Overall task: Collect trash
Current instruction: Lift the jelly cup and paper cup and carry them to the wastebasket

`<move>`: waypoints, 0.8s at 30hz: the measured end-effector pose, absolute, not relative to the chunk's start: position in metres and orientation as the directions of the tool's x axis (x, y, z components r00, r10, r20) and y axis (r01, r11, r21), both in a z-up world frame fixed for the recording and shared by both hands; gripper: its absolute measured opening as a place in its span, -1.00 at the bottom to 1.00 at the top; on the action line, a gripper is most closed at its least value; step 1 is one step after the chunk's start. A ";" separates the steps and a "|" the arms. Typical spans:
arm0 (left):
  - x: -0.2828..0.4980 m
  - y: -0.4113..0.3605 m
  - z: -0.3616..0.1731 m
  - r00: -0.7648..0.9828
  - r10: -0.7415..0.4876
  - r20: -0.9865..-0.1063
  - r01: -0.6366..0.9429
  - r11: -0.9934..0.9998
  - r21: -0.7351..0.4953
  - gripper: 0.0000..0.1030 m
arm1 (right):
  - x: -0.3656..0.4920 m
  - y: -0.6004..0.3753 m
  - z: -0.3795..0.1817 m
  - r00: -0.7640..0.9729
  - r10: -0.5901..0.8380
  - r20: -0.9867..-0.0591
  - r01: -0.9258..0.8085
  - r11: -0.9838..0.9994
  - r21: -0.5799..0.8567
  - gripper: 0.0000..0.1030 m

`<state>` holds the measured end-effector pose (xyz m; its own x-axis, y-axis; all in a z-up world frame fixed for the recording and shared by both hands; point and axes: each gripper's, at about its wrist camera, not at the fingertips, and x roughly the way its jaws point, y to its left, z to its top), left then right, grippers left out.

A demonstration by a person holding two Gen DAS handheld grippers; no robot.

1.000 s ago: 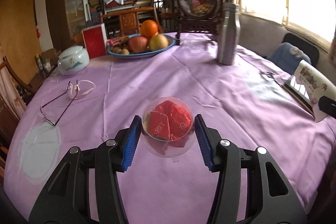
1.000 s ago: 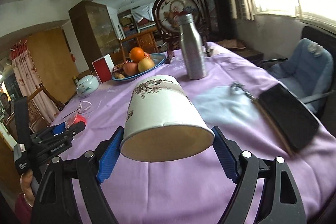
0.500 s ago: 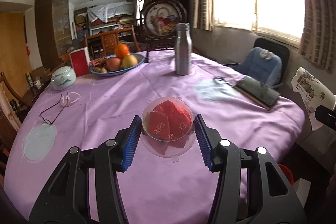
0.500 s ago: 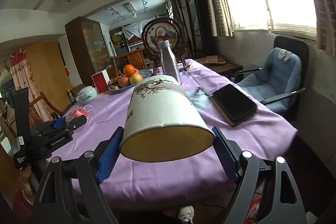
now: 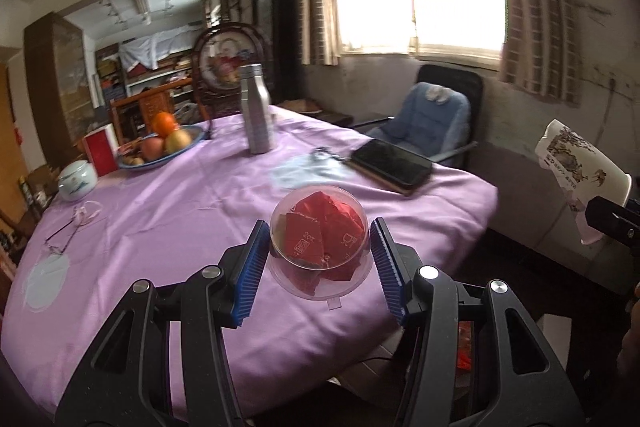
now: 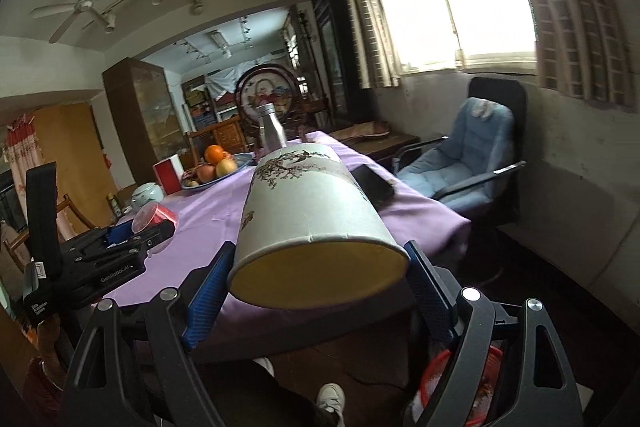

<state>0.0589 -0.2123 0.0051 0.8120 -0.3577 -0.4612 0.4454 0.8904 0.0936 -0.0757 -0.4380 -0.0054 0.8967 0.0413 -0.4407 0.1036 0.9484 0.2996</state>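
Observation:
My left gripper (image 5: 318,267) is shut on a clear plastic cup of red wrappers (image 5: 318,241), held above the near edge of the purple table (image 5: 180,211). My right gripper (image 6: 316,283) is shut on a white paper cup with a printed branch (image 6: 308,219), lying on its side with its open mouth toward the camera, off the table's edge. The paper cup also shows at the right edge of the left wrist view (image 5: 576,171). The left gripper with its cup shows in the right wrist view (image 6: 132,231). A red bin (image 6: 480,383) shows on the floor below the right gripper.
On the table stand a steel bottle (image 5: 258,109), a fruit bowl (image 5: 162,147), a red box (image 5: 100,147), a white lidded jar (image 5: 78,181), glasses (image 5: 72,231), a face mask (image 5: 308,171) and a black tablet (image 5: 392,161). A blue padded chair (image 5: 428,119) stands by the window wall.
Both grippers have pulled back and up from the table with their cups still held. The table's near edge, the floor and the red bin have come into view.

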 end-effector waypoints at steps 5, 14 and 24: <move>0.048 -0.246 -0.005 0.779 -0.402 -0.482 0.501 0.860 0.093 0.01 | -0.098 -0.466 -0.019 0.889 -0.009 -0.458 0.168 0.936 0.309 0.60; 0.046 -0.315 -0.042 0.702 -0.440 -0.560 0.596 0.793 0.125 0.01 | -0.107 -0.514 -0.065 0.845 -0.063 -0.530 0.283 0.895 0.345 0.60; 0.056 -0.372 -0.095 0.610 -0.442 -0.658 0.671 0.730 0.132 0.01 | -0.098 -0.554 -0.142 0.749 -0.066 -0.660 0.395 0.844 0.363 0.60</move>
<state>0.0562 -0.3722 -0.0955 0.6102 -0.4418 -0.6577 0.6708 0.7298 0.1321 -0.0975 -0.5538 -0.1425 0.7486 -0.0661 -0.6597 0.3947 0.8439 0.3634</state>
